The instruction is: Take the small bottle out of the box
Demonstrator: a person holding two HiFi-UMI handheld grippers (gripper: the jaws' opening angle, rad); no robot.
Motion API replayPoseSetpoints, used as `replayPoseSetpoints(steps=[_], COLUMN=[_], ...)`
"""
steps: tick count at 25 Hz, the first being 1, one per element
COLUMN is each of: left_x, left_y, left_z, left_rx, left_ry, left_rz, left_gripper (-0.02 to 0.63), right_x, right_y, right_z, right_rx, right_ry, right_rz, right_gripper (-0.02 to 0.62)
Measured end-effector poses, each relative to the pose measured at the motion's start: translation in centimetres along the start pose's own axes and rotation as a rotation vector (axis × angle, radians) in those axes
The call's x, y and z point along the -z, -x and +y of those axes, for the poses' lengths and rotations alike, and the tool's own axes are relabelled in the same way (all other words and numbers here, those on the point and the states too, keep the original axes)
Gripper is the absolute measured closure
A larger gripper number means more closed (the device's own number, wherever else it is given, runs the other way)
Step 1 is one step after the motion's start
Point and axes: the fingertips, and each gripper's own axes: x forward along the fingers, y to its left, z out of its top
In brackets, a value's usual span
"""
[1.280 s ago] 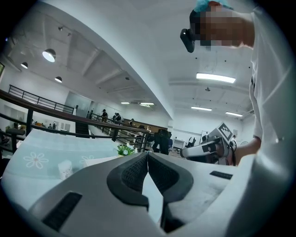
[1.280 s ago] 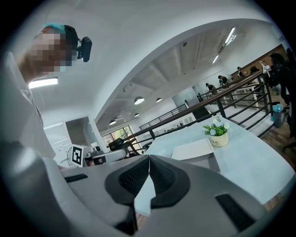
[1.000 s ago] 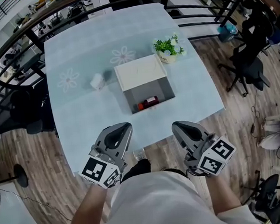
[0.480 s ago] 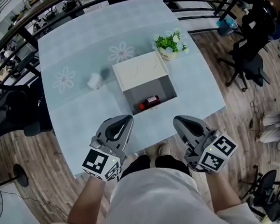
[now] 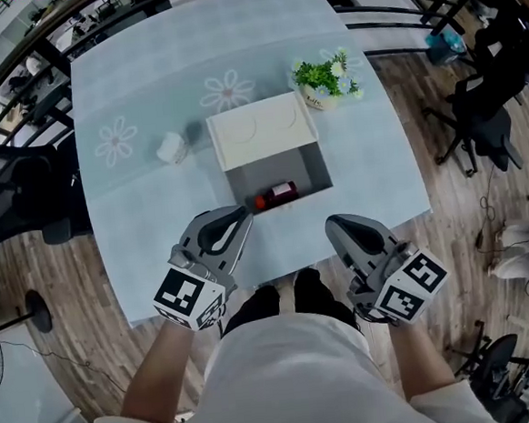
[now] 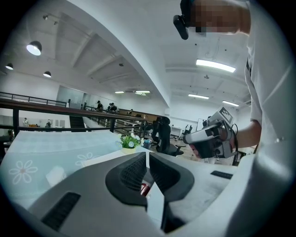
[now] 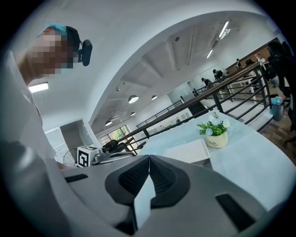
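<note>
**Bottle in the open box, both grippers short of it**

The small bottle (image 5: 275, 195), red with a dark end, lies on its side on the grey floor of the box (image 5: 308, 161), against the box's near wall. The box's white lid is thrown back on the far side, so the way in from above is free. The box stands about mid-table (image 5: 136, 207), a little toward the near edge.

The left gripper (image 5: 243, 216) hangs over the table's near edge, just near and left of the box. The right gripper (image 5: 330, 222) is level with it, right of the box and off the edge. Both have their jaws pressed together with nothing between them.

This looks like the approach step, with no grasp begun. Next, one gripper must spread its jaws, pass over the near wall, come down astride the bottle and close.

Count: one bottle, one box, two grippers, one potted plant (image 5: 325, 78) at the box's far right corner, one small white object (image 5: 170, 149) to its left.
</note>
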Motion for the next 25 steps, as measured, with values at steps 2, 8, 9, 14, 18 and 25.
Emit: replayPoseSetpoints(steps=[2,8,9,14,18,25], left_x=[0.3,1.8,1.9,2.9,4.2,6.9], left_y=[-1.1,-3.9,-4.3,-6.4,-7.8,-10.5], left_z=[0.0,0.4,0.5,0.6,0.8,1.3], left_rx=[-0.011,-0.030,-0.029,-0.014,0.003,0.071], left_ry=[-0.010,-0.016,-0.018,-0.035,-0.053,-0.089], left_rz=[0.021,0.083,0.089,0.134,0.174,0.289], left_gripper=[0.584,0.584,0.583,0.522,0.502,0.430], right_x=[-0.2,-0.3,-0.4,-0.3,0.2,1.2], right_y=[0.0,-0.1,-0.1,0.0,-0.1,-0.3], right_z=[-1.1,-4.0,-4.4,-6.2,-7.2,-8.5], right_rx=[-0.020,-0.067,-0.071,-0.088,-0.095,-0.102], right_ry=[-0.006,-0.032,-0.038,-0.057,-0.071,-0.106], right_rz=[0.011,0.051,0.055,0.073,0.087,0.103], right_gripper=[0.574,0.574,0.574,0.574,0.574,0.574])
